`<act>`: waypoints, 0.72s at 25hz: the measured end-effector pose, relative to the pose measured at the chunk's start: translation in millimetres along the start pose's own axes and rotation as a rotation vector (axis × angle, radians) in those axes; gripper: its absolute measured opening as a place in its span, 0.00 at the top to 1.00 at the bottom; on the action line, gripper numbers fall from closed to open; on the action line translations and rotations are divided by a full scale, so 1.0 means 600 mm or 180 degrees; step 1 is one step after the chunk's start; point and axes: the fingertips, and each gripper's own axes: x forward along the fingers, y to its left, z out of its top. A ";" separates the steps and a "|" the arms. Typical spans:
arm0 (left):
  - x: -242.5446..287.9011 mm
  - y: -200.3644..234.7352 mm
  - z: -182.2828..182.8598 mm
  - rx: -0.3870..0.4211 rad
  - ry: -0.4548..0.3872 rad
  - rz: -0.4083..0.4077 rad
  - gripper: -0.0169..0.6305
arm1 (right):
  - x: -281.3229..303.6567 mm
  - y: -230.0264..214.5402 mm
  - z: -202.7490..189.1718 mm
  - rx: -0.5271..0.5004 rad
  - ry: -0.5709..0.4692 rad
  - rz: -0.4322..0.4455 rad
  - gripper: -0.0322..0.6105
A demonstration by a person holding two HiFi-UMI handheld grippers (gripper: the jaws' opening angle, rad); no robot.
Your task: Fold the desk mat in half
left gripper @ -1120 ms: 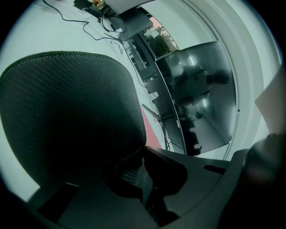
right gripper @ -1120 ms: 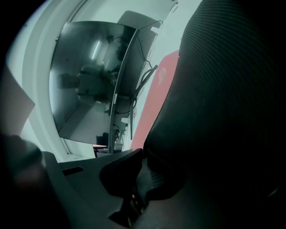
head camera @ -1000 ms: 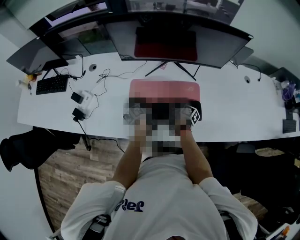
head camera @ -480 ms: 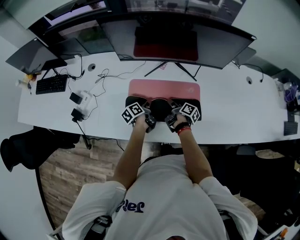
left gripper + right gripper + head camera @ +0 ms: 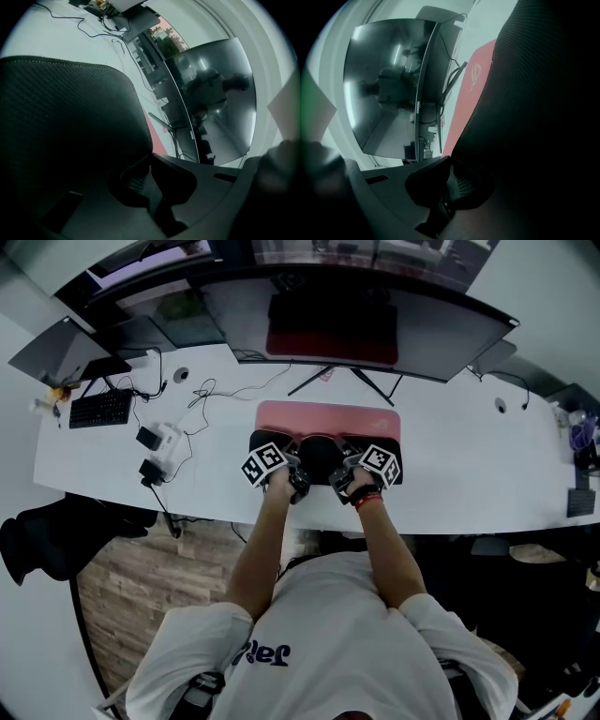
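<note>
Desk mat (image 5: pixel 328 418) x1: L gripper (image 5: pixel 150 158) clamps its edge, R gripper (image 5: pixel 451 163) jaws closing on it, prob. pinching.

The head view is bright and fisheye-bent; both gripper views are dim, vignetted, perhaps blurred up close.

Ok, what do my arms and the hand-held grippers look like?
The left hand-held gripper and right hand-held gripper are black and blocky, each carrying a cube of black-and-white square markers. The right one's jaws are closing with the desk mat between them. Forearms bare; white short-sleeved T-shirt with dark lettering; red wristband on the right.
</note>
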 end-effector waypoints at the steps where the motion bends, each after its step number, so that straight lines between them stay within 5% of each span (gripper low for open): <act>1: 0.002 0.000 0.001 -0.0002 0.0004 -0.0001 0.92 | 0.002 0.000 0.001 -0.0002 0.0002 -0.0002 0.89; 18: 0.034 -0.014 0.018 0.0074 0.0033 -0.0116 0.93 | 0.028 0.009 0.029 -0.0050 -0.0006 -0.0024 0.92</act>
